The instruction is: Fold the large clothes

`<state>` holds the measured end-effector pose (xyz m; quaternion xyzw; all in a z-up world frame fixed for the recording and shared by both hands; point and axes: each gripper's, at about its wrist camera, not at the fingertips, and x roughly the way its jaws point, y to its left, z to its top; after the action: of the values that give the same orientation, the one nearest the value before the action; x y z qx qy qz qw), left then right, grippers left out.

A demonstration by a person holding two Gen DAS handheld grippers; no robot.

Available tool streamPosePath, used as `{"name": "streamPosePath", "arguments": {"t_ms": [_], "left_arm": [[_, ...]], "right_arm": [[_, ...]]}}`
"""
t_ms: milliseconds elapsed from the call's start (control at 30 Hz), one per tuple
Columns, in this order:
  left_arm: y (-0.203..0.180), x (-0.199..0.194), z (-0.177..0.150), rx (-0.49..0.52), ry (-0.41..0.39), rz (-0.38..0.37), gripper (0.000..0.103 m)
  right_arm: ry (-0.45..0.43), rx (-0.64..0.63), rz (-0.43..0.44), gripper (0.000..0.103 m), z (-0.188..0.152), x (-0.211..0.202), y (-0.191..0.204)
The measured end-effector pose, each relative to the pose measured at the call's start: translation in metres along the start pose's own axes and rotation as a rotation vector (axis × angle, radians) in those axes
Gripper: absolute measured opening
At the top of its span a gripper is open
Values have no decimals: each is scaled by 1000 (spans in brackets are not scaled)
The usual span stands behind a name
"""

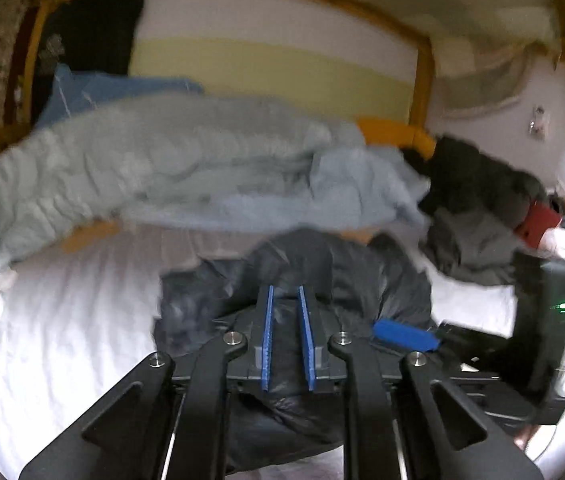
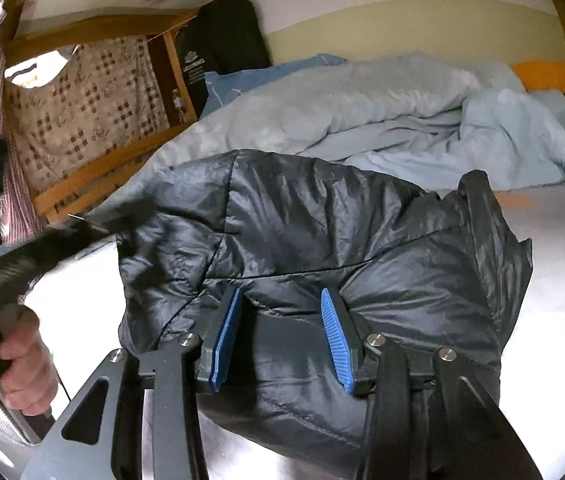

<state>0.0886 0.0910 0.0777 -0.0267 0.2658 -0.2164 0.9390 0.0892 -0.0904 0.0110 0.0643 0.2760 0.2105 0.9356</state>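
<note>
A black puffer jacket (image 2: 322, 240) lies bunched on the white sheet (image 2: 554, 320) of a bed. My right gripper (image 2: 280, 316) sits at its near edge, with a thick fold bulging between the blue pads (image 2: 224, 336), which press on it. My left gripper (image 1: 285, 292) hovers over the same jacket (image 1: 210, 300). Its blue pads stand a narrow gap apart, with fabric showing below them, not pinched. In the left wrist view the right tool's blue pad (image 1: 406, 334) shows at the jacket's right side. In the right wrist view a hand (image 2: 14, 368) holds the blurred left tool (image 2: 42, 240).
A rumpled light blue duvet (image 1: 162, 160) and a blue pillow (image 1: 94, 92) fill the back of the bed. A pile of dark clothes (image 1: 478, 208) with a red piece (image 1: 538, 224) lies at the right. The wooden bed frame (image 2: 94, 176) and a patterned cloth (image 2: 90, 104) border the left.
</note>
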Motion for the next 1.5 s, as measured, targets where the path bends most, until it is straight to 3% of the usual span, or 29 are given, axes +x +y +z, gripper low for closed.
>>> {"name": "streamPosePath", "arguments": {"t_ms": [100,267,367,500,567,833,1133,1333,1400,1433,1500], "left_arm": [[6,39,-13,16,104,101,5],[25,69,-31,-43,203,86,5],[20,74,-42,25,210,130,5],[20,82,-46,10,219,145,5],[19,84,-47,23,223,161,5],[15,87,-46,40,228,184,5],[15,87,-46,45,225,189,5],[12,88,-46,66,227,202,5],[11,87,-46,70,227,205,5],[10,87,-45,73,225,207,5],[2,84,-43,122,226,273,5]], "right_arm": [[-4,-13,-3,44,0,-4,1],[-57,-14,-122,45,2,-33,-14],[-67,50,-186,51,0,-47,-36],[-40,123,-201,55,-7,-55,-64],[-41,139,-216,63,-9,-56,-72],[-49,253,-188,86,-10,-54,-84],[39,323,-79,90,-16,-30,-75],[229,703,145,91,-38,13,-106],[258,700,134,89,-41,23,-107],[237,666,115,75,-39,23,-105],[226,599,86,64,-36,20,-98]]}}
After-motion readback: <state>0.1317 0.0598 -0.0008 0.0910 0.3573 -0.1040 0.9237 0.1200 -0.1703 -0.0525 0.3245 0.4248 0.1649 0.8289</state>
